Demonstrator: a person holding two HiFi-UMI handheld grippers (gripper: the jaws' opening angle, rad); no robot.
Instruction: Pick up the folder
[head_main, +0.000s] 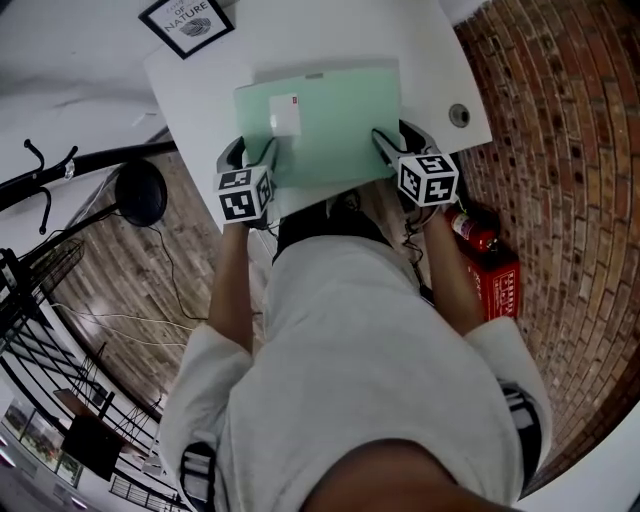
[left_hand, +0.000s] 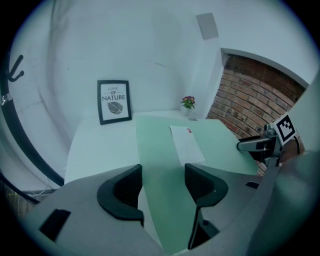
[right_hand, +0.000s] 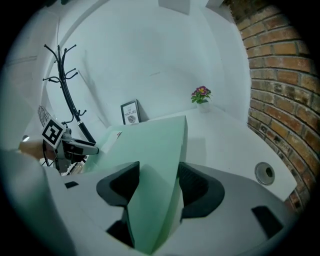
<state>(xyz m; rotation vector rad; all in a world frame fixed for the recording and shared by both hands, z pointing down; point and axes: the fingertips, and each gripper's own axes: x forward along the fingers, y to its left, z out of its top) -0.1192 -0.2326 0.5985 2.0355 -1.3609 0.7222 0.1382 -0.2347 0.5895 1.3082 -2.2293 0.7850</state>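
Note:
A pale green folder (head_main: 330, 125) with a white label (head_main: 285, 113) sits over the near part of the white table (head_main: 430, 60). My left gripper (head_main: 268, 152) is shut on its near left edge and my right gripper (head_main: 383, 143) on its near right edge. In the left gripper view the folder (left_hand: 210, 145) runs between my jaws (left_hand: 162, 182), with the other gripper (left_hand: 250, 145) at its far side. Seen from the right gripper, the folder (right_hand: 150, 145) tilts up between the jaws (right_hand: 157, 182) and casts a shadow on the table.
A framed picture (head_main: 186, 22) and a small flower pot (right_hand: 201, 95) stand at the table's far edge by the wall. A cable grommet (head_main: 459, 115) is in the table at right. A fire extinguisher (head_main: 478, 230) sits by the brick wall (head_main: 570, 150). A coat rack (right_hand: 65, 85) stands left.

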